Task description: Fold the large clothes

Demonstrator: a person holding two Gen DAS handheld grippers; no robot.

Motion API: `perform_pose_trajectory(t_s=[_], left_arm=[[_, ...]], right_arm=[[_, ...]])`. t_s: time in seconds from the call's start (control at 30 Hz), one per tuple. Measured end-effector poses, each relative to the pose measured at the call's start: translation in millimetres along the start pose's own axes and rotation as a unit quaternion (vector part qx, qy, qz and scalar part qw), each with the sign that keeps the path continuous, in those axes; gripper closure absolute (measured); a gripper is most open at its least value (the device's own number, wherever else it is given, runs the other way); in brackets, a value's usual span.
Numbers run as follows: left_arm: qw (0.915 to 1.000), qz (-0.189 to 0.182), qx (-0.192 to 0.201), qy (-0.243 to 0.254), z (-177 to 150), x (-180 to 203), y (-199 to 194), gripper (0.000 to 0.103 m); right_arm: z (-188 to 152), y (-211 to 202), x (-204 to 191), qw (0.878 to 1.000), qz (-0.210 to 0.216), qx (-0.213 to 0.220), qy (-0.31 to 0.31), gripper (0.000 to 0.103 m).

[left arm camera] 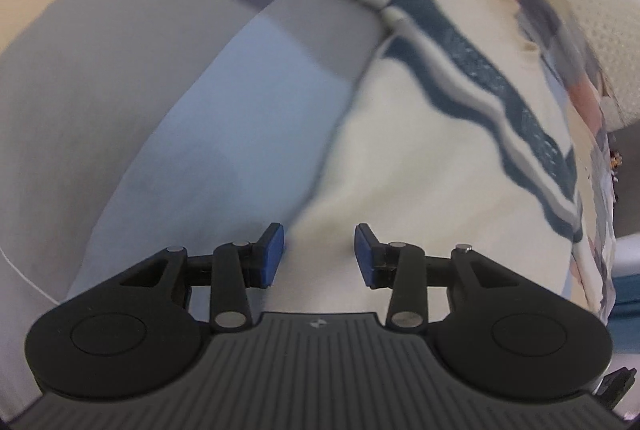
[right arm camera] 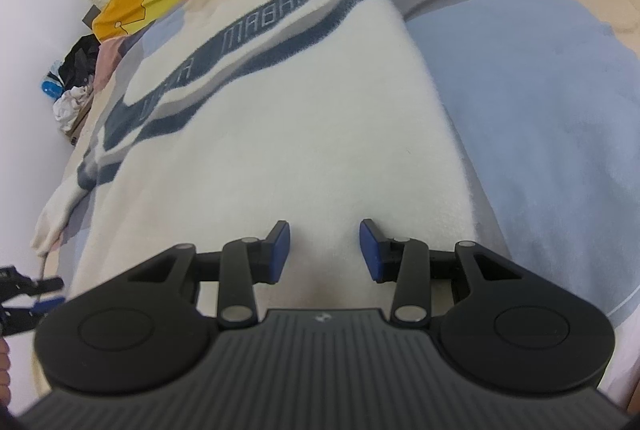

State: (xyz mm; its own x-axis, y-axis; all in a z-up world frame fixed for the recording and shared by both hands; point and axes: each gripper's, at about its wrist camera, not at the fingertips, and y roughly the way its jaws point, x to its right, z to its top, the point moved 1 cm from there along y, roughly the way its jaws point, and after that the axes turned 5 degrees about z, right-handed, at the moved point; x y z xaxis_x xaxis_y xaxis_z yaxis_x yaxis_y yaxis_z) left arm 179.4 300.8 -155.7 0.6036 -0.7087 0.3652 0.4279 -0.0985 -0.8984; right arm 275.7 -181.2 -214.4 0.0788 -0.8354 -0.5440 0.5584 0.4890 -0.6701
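A cream fleece sweater with dark blue and grey stripes is seen as soft, fuzzy cloth. Smooth matt woven cloth is shown by the pastel patchwork bedsheet. Matt black plastic with blue rubbery pads forms the right gripper.

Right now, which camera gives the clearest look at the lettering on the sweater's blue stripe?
The right wrist view: the lettering on the sweater shows sharp and largely readable there. The left wrist view shows the same stripe, but motion blur leaves no letters legible.
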Motion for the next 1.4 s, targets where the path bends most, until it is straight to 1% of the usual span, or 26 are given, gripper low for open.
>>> perform_pose_trajectory(t_s=[0.07, 0.1, 0.13, 0.23, 0.3, 0.47, 0.57, 0.6, 0.63, 0.67, 0.7, 0.73, 0.77, 0.83, 0.97, 1.1, 1.2, 1.3, 1.37, 1.4], left_arm=[[0.9999, -0.005, -0.011, -0.008, -5.1, -7.7, 6.6, 0.054], [0.9998, 0.003, -0.018, -0.007, -7.4, -9.6, 10.0, 0.050], [0.9996, 0.008, -0.024, -0.008, -8.7, -11.4, 13.2, 0.049], [0.9995, 0.008, -0.029, -0.014, -12.9, -12.3, 15.6, 0.049], [0.9994, 0.008, -0.032, -0.007, -17.0, -9.7, 14.4, 0.049], [0.9985, 0.002, -0.053, -0.011, -27.8, -10.8, 10.0, 0.049], [0.9976, -0.003, -0.069, -0.003, -35.9, -7.6, 6.6, 0.050], [0.9972, -0.004, -0.075, 0.001, -38.4, -5.8, 5.6, 0.051], [0.9967, -0.006, -0.081, 0.004, -41.5, -5.1, 3.4, 0.057], [0.9963, -0.008, -0.085, 0.009, -44.5, -3.6, 1.0, 0.061], [0.9956, -0.006, -0.092, 0.018, -49.0, -1.3, -2.2, 0.072], [0.9952, -0.005, -0.094, 0.029, -53.4, 0.8, -5.4, 0.087], [0.9945, 0.003, -0.096, 0.040, -57.6, 2.4, -8.0, 0.093], [0.9947, 0.008, -0.092, 0.046, -64.7, 0.7, -15.6, 0.094], [0.9957, 0.024, -0.075, 0.049, -63.4, -3.6, -28.3, 0.094], [0.9919, 0.072, -0.083, 0.065, -65.8, -4.9, -21.4, 0.094], [0.9900, 0.086, -0.082, 0.075, -64.2, -0.8, -20.6, 0.094], [0.9884, 0.089, -0.084, 0.091, -64.5, 6.4, -24.5, 0.093], [0.9887, 0.078, -0.080, 0.100, -65.3, 11.7, -31.2, 0.093], [0.9892, 0.074, -0.072, 0.104, -66.3, 15.0, -35.1, 0.092]], right_arm=[[0.3, 0.3, -0.2, 1.000, -0.002, 0.001, -0.001, 0.062], [0.2, 0.4, -0.7, 1.000, -0.003, 0.002, -0.001, 0.062], [0.0, 0.6, -1.1, 1.000, -0.004, 0.003, -0.002, 0.062], [-0.3, 1.4, -1.7, 1.000, -0.006, 0.006, 0.000, 0.062], [-0.4, 1.9, -2.8, 1.000, -0.008, 0.006, -0.002, 0.062], [-0.8, 2.1, -5.2, 1.000, -0.014, 0.008, -0.008, 0.062], [-0.7, 1.9, -5.0, 1.000, -0.015, 0.008, -0.011, 0.062], [-0.8, 1.7, -4.5, 1.000, -0.014, 0.008, -0.010, 0.062], [-0.9, 1.7, -4.4, 1.000, -0.014, 0.009, -0.010, 0.062], [-0.8, 1.7, -4.4, 1.000, -0.013, 0.009, -0.009, 0.062], [-0.6, 1.8, -4.2, 1.000, -0.013, 0.009, -0.008, 0.062], [-0.8, 1.8, -4.5, 1.000, -0.013, 0.009, -0.007, 0.062], [-0.7, 1.9, -4.4, 1.000, -0.013, 0.009, -0.007, 0.062], [-0.6, 1.9, -4.3, 1.000, -0.012, 0.009, -0.007, 0.062], [-0.6, 1.4, -5.2, 1.000, -0.014, 0.008, -0.012, 0.062], [-0.6, 0.6, -6.5, 1.000, -0.015, 0.007, -0.016, 0.062], [-1.4, -0.2, -7.1, 1.000, -0.016, 0.007, -0.021, 0.062], [-1.7, -0.1, -8.4, 0.999, -0.019, 0.007, -0.026, 0.062], [-2.0, 0.2, -10.6, 0.999, -0.022, 0.007, -0.034, 0.062], [-1.9, 0.1, -10.9, 0.999, -0.023, 0.008, -0.035, 0.062]])
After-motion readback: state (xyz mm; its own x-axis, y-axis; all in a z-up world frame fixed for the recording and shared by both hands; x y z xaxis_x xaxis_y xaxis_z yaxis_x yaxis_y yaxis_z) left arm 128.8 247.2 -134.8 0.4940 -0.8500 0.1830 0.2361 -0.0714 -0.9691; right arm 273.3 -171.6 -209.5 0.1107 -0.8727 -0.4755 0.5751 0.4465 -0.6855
